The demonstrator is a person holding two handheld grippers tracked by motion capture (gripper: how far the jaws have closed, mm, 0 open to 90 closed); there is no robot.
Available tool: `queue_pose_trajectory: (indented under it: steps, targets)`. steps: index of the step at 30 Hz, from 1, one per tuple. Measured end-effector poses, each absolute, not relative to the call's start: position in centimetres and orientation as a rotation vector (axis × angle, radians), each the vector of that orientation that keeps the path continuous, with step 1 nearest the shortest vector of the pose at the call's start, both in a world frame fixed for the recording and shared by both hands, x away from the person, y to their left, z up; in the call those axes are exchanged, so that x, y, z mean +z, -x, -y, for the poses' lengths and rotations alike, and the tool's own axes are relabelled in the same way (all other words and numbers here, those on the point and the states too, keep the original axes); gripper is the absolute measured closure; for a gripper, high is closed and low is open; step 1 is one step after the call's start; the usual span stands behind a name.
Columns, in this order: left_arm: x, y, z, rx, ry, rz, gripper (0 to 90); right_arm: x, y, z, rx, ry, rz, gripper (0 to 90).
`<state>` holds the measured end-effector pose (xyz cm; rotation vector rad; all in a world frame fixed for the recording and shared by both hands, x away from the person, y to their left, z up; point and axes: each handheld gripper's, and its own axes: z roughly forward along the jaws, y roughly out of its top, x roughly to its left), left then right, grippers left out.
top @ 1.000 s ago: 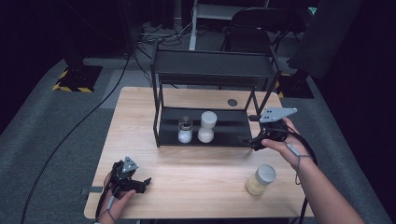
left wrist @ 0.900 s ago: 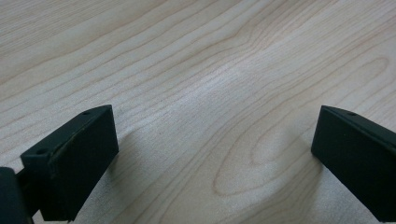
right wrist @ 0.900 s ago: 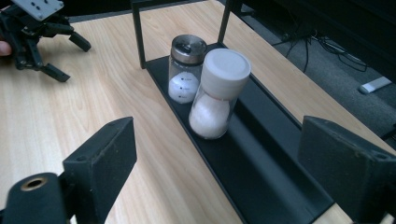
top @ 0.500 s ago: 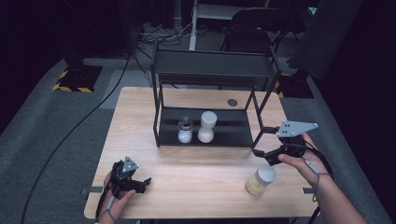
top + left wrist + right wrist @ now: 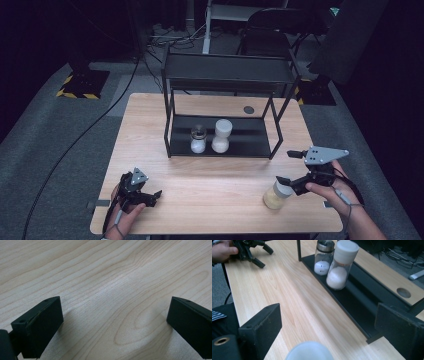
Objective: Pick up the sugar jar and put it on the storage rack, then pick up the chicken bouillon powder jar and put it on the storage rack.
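The right gripper (image 5: 289,168) hangs over the near right part of the table (image 5: 150,125), just above and beside a jar (image 5: 276,195) with a white lid and pale yellowish contents; its jaws stand wide apart and have just been opening, with nothing pressed between them; in the right gripper view the lid (image 5: 309,351) sits low between the two black pads (image 5: 263,327), short of both, so the jar stands free and upright on the wood. The jar is near the table's front edge, well apart from the rack (image 5: 225,75), a black two-level frame at the middle of the table; on the rack's lower shelf (image 5: 250,137) stand two more jars side by side, one with a dark metal cap (image 5: 198,139) and one with a white cap (image 5: 221,135), just beside each other, the white-capped one to the right in the high view. The left gripper (image 5: 155,196) rests low at the near left corner, held in a hand (image 5: 127,212); its jaws are also spread wide over bare wood, holding nothing. A small round hole (image 5: 248,109) shows in the tabletop behind the rack.
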<state>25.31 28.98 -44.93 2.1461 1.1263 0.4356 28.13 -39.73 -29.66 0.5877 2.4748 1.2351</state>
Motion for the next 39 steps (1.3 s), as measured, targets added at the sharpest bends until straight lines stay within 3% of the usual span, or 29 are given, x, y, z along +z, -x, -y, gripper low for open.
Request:
queue_pose_trajectory:
  steps: [20, 39]
  targets:
    - [-44.9, -25.3, -29.0, 0.436, -2.146, -1.127, 0.5, -34.0, -27.5, 40.8, 1.198, -0.656, -2.530, 7.2]
    - [-44.9, -25.3, -29.0, 0.436, -2.146, -1.127, 0.5, -36.5, -27.5, 40.5, 1.143, -0.614, -2.599, 22.8]
